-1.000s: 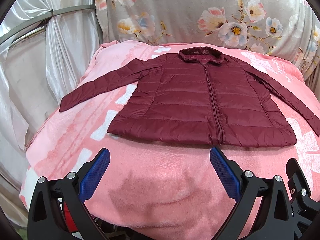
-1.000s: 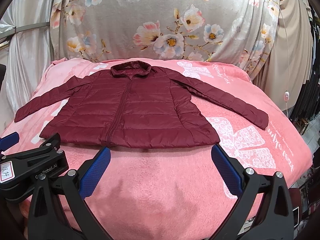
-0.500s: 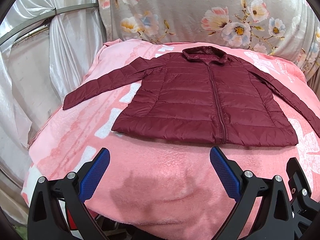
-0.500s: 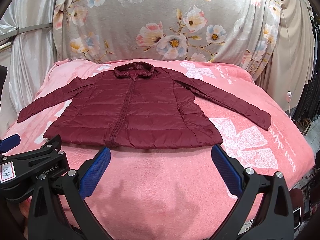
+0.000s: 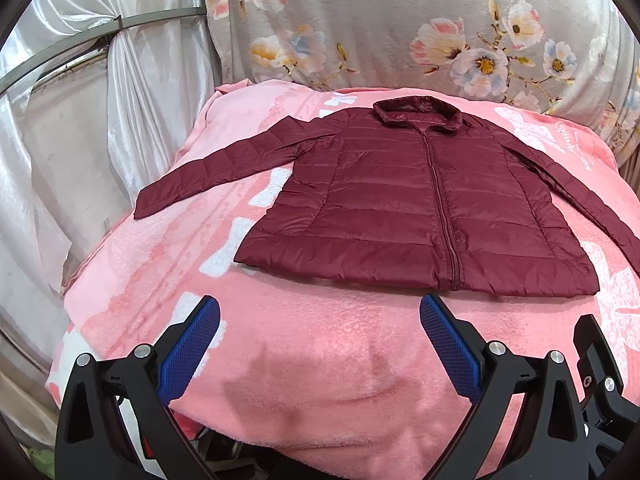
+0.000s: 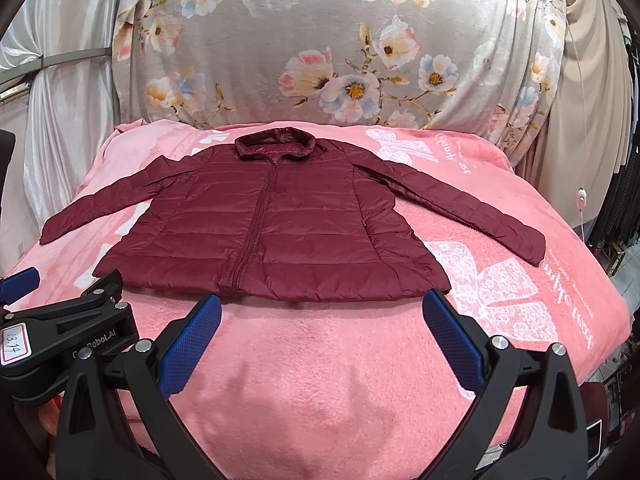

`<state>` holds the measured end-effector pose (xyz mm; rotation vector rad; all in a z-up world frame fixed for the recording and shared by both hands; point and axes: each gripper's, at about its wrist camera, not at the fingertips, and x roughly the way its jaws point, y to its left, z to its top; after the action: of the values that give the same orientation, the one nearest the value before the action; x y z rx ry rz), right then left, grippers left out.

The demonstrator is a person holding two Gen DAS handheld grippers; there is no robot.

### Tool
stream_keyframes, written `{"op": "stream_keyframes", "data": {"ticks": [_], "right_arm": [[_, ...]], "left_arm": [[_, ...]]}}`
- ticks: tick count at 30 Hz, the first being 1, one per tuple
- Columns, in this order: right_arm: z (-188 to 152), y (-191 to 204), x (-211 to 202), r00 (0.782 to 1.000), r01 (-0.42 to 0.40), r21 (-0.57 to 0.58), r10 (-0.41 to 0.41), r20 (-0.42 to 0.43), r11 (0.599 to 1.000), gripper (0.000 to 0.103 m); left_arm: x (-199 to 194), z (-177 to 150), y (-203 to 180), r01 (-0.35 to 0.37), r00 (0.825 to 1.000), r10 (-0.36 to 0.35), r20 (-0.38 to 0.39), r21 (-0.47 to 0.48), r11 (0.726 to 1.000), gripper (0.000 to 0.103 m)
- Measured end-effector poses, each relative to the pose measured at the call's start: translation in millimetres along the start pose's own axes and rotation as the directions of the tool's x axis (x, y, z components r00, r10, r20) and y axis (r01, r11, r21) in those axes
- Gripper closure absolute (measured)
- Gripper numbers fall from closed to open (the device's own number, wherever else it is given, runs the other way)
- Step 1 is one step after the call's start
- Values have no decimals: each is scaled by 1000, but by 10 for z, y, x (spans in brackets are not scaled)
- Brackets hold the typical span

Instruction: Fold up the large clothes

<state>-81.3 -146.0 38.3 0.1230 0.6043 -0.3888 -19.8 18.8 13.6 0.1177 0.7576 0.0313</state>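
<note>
Covering the whole work surface: a pink fleece blanket [image 6: 320, 368] with white bow prints, spreading beneath and beyond both sets of fingers.
Backdrop: a grey floral cloth [image 6: 320, 40] hangs far past the fingertips.
Garment: a maroon quilted jacket [image 6: 276, 232] lies flat, zipped, collar away from the fingers, hem just ahead of the fingertips, sleeves spread to both sides.
Left sleeve: its cuff [image 5: 148, 208] lies well ahead and left of the left fingers, near the blanket's edge.
Right sleeve: its cuff [image 6: 528, 244] lies ahead and right of the right fingers.
Left gripper [image 5: 320, 320]: spread wide, holding nothing, hovering short of the hem.
Right gripper [image 6: 322, 318]: spread wide, empty, fingertips nearly at the hem.
Risk: the shell looks slick and puffy, so a shallow pinch could slip; a pinch too deep could catch the blanket's pile and drag it along; the puffy fill may spring a fold open.
Containers: none visible, so nothing is held in any.
</note>
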Motion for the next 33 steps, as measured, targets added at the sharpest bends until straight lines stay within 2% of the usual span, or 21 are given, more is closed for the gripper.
{"op": "stream_keyframes", "data": {"ticks": [25,33], "right_arm": [[-18,41,23,1000,1,2,-1,-1,1000,5],[-32,41,51,1000,-2,7,2,-6,1000,5]], "left_arm": [[53,-82,82,-13,1000,13,0,7,1000,5],[50,-42,2,-27,1000,27,-6,11,1000,5]]}}
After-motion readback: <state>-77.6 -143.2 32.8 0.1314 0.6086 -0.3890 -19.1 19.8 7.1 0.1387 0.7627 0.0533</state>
